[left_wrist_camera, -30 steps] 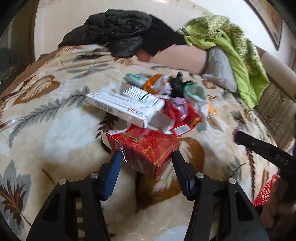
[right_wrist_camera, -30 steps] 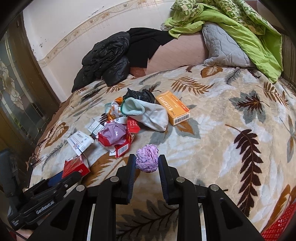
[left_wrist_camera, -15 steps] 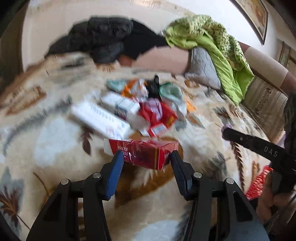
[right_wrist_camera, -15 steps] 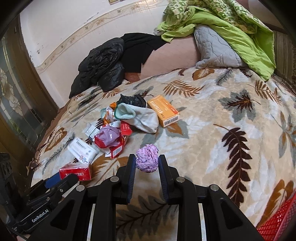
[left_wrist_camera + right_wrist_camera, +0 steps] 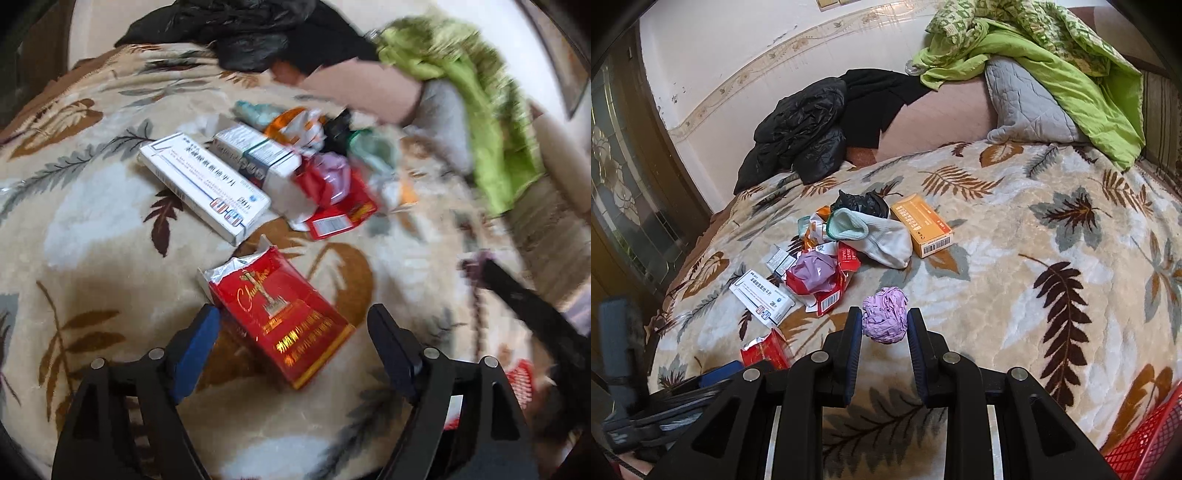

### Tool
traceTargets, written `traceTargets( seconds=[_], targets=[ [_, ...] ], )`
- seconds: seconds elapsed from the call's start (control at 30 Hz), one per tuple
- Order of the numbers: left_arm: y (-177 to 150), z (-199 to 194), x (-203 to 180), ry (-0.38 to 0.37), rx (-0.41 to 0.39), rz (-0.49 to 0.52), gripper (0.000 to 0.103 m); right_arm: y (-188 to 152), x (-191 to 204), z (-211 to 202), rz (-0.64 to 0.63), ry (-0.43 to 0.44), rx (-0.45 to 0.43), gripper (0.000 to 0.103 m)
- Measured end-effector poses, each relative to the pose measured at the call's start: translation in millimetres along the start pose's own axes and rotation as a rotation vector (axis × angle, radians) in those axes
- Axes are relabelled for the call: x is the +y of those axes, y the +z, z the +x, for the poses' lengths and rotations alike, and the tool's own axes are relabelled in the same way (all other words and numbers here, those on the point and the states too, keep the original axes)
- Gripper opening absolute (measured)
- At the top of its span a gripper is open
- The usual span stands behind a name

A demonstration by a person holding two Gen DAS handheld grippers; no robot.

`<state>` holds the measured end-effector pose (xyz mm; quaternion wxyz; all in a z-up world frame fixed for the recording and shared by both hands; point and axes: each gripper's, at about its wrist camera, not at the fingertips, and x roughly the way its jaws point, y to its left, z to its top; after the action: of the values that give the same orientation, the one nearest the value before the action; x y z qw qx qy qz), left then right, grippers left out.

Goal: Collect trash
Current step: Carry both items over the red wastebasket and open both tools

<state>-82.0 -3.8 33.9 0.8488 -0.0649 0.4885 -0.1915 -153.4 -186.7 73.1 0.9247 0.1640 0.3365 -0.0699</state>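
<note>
A red cigarette pack (image 5: pixel 280 317) with torn foil at its top lies on the leaf-patterned blanket (image 5: pixel 92 221). It sits between the jaws of my left gripper (image 5: pixel 293 314), which are opening; the right pad stands clear of the pack. The same pack (image 5: pixel 764 350) shows at the lower left of the right wrist view. My right gripper (image 5: pixel 884 312) is shut on a crumpled purple paper ball (image 5: pixel 885 321), held above the blanket. A heap of trash (image 5: pixel 827 269) lies further back: a white carton (image 5: pixel 203 184), red wrappers (image 5: pixel 332 195), an orange box (image 5: pixel 921 225).
A white sock (image 5: pixel 882 236) and a black bag (image 5: pixel 860 203) lie in the heap. A red mesh basket (image 5: pixel 1145 443) is at the bed's near right corner. Black jackets (image 5: pixel 801 129), a grey pillow (image 5: pixel 1027 103) and a green quilt (image 5: pixel 1071 74) are piled at the far end.
The left jaws have spread apart and let go of the red pack, which now lies flat on the blanket with its face up. The right gripper still holds the purple ball, hardly moved.
</note>
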Motion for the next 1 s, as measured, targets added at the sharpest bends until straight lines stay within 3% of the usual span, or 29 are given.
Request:
traceTargets(
  seconds=[0.17,0.23,0.27,0.47,0.63,0.87,1.0],
  targets=[
    [5.7,19.0,-13.8,0.108,0.018,0.03,0.08,0.8,-7.9,-2.3,0.012,-0.009,0.002,0.026],
    [5.6,16.6,-12.2,0.119,0.002,0.041,0.068,1.2,-11.5,-3.6,0.013,-0.013,0.0,0.026],
    [6.0,15.1,-9.0,0.12,-0.001,0.046,0.067,1.5,-13.1,-3.9,0.017,-0.014,-0.001,0.026],
    [1.9,-1.4,8.0,0.001,-0.03,0.031,0.059,2.3,-15.2,-1.3,0.054,0.017,0.012,0.026],
    [0.3,-26.0,-2.6,-0.077,-0.13,0.095,0.059,0.9,-7.6,-5.1,0.046,0.044,0.004,0.026],
    [-5.5,-51.3,-55.2,-0.27,-0.178,0.256,0.059,-7.9,-43.3,-66.5,0.15,0.104,-0.05,0.026],
    [-15.7,-62.7,-103.3,-0.415,-0.139,0.358,0.059,-22.3,-79.7,-116.0,0.193,0.065,-0.073,0.026]
  ],
)
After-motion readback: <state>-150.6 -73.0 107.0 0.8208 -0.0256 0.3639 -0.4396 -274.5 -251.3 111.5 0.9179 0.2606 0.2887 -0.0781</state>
